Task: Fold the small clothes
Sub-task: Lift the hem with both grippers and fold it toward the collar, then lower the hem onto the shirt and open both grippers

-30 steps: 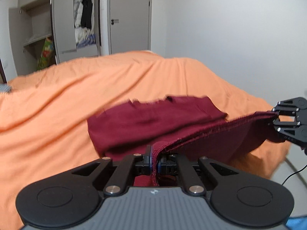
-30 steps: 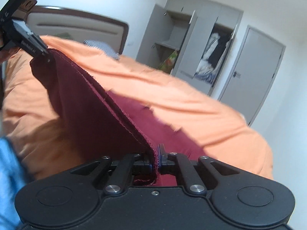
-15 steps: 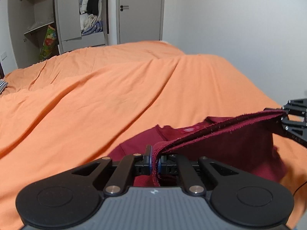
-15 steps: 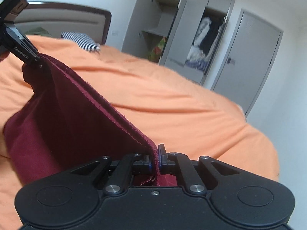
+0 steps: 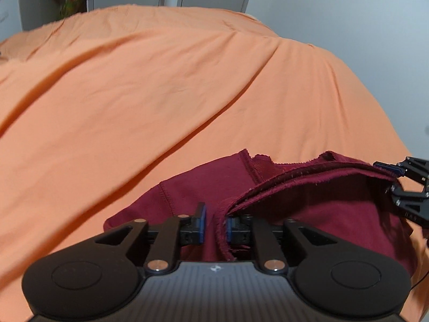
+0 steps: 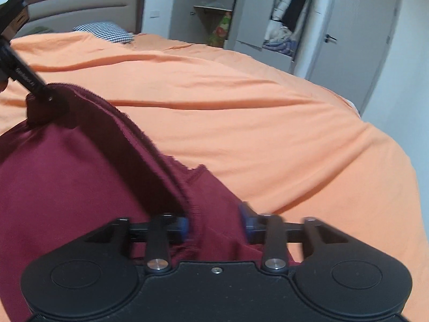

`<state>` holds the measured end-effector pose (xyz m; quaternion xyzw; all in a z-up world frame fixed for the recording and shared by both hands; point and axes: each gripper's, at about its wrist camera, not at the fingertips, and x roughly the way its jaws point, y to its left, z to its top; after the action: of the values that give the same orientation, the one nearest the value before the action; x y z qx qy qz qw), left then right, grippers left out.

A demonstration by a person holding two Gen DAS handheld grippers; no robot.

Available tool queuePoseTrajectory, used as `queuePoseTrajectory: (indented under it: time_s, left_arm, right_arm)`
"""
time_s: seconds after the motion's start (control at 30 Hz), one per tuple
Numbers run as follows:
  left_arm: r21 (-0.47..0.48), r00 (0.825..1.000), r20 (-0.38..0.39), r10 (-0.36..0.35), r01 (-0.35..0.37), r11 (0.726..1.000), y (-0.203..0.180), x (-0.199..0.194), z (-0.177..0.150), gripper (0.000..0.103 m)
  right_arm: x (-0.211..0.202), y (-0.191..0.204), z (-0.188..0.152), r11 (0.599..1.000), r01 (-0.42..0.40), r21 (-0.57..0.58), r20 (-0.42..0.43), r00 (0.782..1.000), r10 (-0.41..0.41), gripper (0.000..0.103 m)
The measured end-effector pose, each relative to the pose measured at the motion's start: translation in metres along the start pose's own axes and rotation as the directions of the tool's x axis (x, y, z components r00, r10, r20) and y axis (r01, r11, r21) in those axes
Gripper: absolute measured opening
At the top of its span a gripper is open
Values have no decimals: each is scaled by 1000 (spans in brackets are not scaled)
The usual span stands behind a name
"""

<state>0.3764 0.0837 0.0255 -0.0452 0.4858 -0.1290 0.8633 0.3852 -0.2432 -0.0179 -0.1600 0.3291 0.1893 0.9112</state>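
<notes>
With my left hand-held gripper (image 5: 214, 224) and right hand-held gripper (image 6: 214, 226) both parted, the maroon garment (image 5: 203, 185) lies doubled on the orange bed (image 5: 161, 80) at six o'clock, probably one fold done, more remaining.

Dark maroon garment (image 5: 308, 214), plain, with same-coloured stitching along seams and frayed raw edges. Plain orange bedsheet (image 5: 161, 86) across the whole bed, darker orange in the creases. Black left gripper (image 5: 214, 226) with blue pads (image 5: 203, 222) and silver rivets; grey ribbed body below. Black right gripper (image 6: 215, 226), also blue-padded (image 6: 244, 224), silver-riveted. Black-and-white checked pillow (image 6: 103, 31) at the far left corner of the bed. Beige headboard (image 6: 80, 9) framed in dark brown. Pale grey wardrobe (image 6: 249, 13) and door (image 6: 356, 26); white, black and blue clothes (image 6: 284, 24) inside, plus a green bag (image 6: 219, 30) with red and yellow print. White walls (image 5: 348, 21).
</notes>
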Motion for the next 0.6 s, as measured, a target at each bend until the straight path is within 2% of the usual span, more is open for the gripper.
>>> queuePoseTrajectory:
  time_s: [0.07, 0.1, 0.13, 0.23, 0.3, 0.37, 0.43, 0.6]
  left_arm:
    - [-14, 1000, 10, -1, 1, 1000, 6, -2, 1, 40]
    - [-18, 1000, 20, 3, -3, 1000, 10, -4, 0, 60]
    - [-24, 999, 37, 6, -5, 1000, 12, -7, 4, 74]
    - [-57, 998, 64, -8, 11, 998, 27, -13, 10, 78]
    - [-91, 997, 69, -29, 35, 995, 35, -15, 15, 80]
    - [-107, 997, 75, -33, 41, 993, 40, -16, 17, 82]
    - [-99, 996, 83, -25, 33, 995, 40, -17, 17, 85]
    - [-109, 996, 91, -21, 31, 994, 38, -12, 19, 89]
  right_arm:
    - [2, -1, -4, 999, -6, 33, 5, 1000, 6, 57]
    - [4, -4, -6, 999, -7, 51, 8, 1000, 6, 62]
    - [6, -6, -8, 998, -6, 65, 11, 1000, 6, 64]
    - [5, -6, -12, 995, 2, 102, 30, 1000, -5, 76]
    - [4, -10, -14, 991, 20, 133, 56, 998, -28, 91]
    - [3, -15, -14, 985, 32, 172, 83, 995, -47, 99]
    - [1, -22, -15, 977, 18, 212, 89, 995, -38, 102]
    - [9, -34, -12, 965, -37, 259, 30, 999, 30, 102]
